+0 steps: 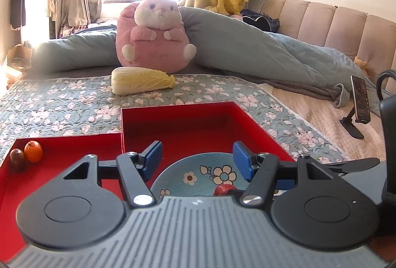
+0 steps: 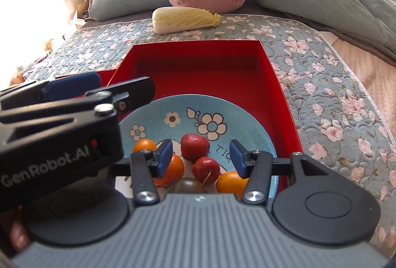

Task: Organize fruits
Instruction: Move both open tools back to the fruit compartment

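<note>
Clearly both the right tongs [image 2: 201, 156] and the left tongs [image 1: 198, 160] stand open and empty above the fruits [image 2: 195, 164] crowded on the blue plate [image 2: 250, 119]. Closing on one small red fruit [image 2: 206, 167] may push its touching neighbours off the plate into the red box [image 2: 277, 85].

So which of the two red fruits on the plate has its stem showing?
The nearer red fruit, lying lower in the right wrist view beside the dark fruit, shows a thin stem. The farther red fruit shows none.

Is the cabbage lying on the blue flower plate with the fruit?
No, the cabbage lies on the flowery quilt beyond the red box, while the plate sits inside that box.
</note>
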`<state>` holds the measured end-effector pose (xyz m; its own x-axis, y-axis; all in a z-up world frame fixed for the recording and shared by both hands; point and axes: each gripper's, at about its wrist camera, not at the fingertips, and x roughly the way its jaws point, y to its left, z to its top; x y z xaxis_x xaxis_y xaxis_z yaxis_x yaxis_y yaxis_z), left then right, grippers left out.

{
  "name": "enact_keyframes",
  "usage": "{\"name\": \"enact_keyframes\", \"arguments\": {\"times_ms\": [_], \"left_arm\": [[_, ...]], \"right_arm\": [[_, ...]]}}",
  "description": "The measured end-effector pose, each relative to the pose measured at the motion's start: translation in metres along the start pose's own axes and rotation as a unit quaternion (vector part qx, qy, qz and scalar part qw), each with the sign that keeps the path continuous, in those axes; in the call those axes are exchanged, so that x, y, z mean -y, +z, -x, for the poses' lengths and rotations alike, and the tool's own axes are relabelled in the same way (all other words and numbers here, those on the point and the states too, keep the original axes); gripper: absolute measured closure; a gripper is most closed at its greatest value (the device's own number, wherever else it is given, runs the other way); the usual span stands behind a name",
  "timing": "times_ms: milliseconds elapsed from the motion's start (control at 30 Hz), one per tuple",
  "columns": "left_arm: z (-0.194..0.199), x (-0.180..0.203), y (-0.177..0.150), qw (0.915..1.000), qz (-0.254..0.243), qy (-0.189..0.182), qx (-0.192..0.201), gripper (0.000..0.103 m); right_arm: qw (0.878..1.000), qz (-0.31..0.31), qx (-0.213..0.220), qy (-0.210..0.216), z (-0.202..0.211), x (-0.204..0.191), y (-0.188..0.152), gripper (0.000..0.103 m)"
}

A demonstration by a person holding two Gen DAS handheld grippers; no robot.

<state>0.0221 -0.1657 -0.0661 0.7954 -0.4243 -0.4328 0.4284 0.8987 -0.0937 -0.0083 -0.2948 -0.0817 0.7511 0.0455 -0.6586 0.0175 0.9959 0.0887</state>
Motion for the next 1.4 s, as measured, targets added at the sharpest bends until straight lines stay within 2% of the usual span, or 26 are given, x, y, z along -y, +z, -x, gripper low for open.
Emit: {"name": "enact_keyframes", "arguments": {"times_ms": [633,1067,1400], "left_arm": [[0.043,-0.019,0.004,0.9989,0.012,0.037,0.027,0.034],[0.065,-0.055,0.0,0.9953,0.032,0.086,0.031,0.034],[0.071,-0.088,-0.006,0.9867,0.064,0.146,0.031,0.034]], "right_arm": [[0.999,0.02,0.027,0.012,0.035,-0.023,0.002,0.049],[0.997,0.042,0.032,0.051,0.035,-0.066,0.009,0.049],[0.996,0.054,0.034,0.064,0.032,-0.087,0.015,0.049]]}}
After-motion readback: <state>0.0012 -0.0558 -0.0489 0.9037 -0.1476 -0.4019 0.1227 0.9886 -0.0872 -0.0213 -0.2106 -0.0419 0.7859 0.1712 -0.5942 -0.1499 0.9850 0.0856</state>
